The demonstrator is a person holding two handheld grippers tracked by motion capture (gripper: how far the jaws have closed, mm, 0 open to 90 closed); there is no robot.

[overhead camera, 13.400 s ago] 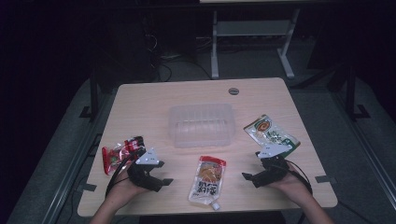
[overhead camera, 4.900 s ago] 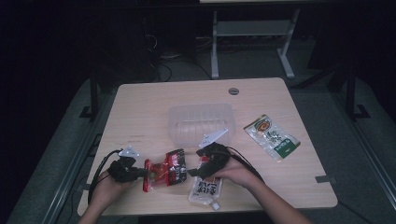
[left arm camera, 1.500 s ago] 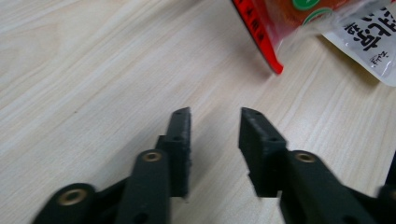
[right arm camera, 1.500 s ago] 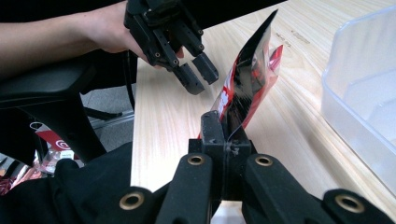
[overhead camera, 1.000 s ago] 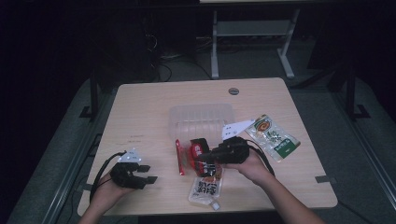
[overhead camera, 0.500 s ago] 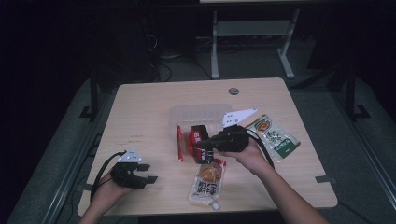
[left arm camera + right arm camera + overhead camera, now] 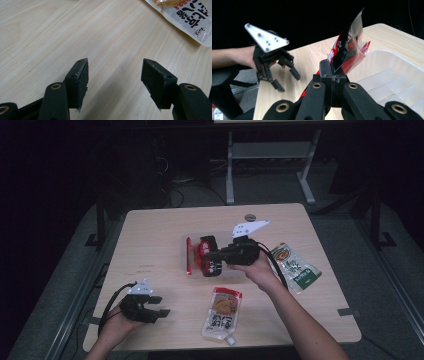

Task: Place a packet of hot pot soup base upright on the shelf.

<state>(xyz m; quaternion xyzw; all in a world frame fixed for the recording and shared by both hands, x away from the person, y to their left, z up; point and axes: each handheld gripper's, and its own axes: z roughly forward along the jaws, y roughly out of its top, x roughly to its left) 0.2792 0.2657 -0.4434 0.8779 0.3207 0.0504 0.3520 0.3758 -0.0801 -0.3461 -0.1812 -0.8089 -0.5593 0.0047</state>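
Note:
My right gripper (image 7: 216, 255) is shut on a red snack packet (image 7: 206, 258) and holds it just above the clear plastic tray (image 7: 240, 273) in the middle of the table. In the right gripper view the packet (image 7: 348, 47) stands up from the shut jaws, with the tray (image 7: 397, 75) behind it. My left gripper (image 7: 159, 311) rests low at the front left corner. Its jaws are open with nothing between them, and bare wood shows in the gap (image 7: 115, 75).
A white and orange pouch (image 7: 222, 312) lies near the front edge; its corner (image 7: 185, 12) is just beyond my left gripper. A green packet (image 7: 296, 268) lies right of the tray. The left gripper (image 7: 284, 75) also appears across the table.
The right gripper has carried the red packet away from the front of the table and a little higher, from beside the tray to over it. The left hand has stayed put.

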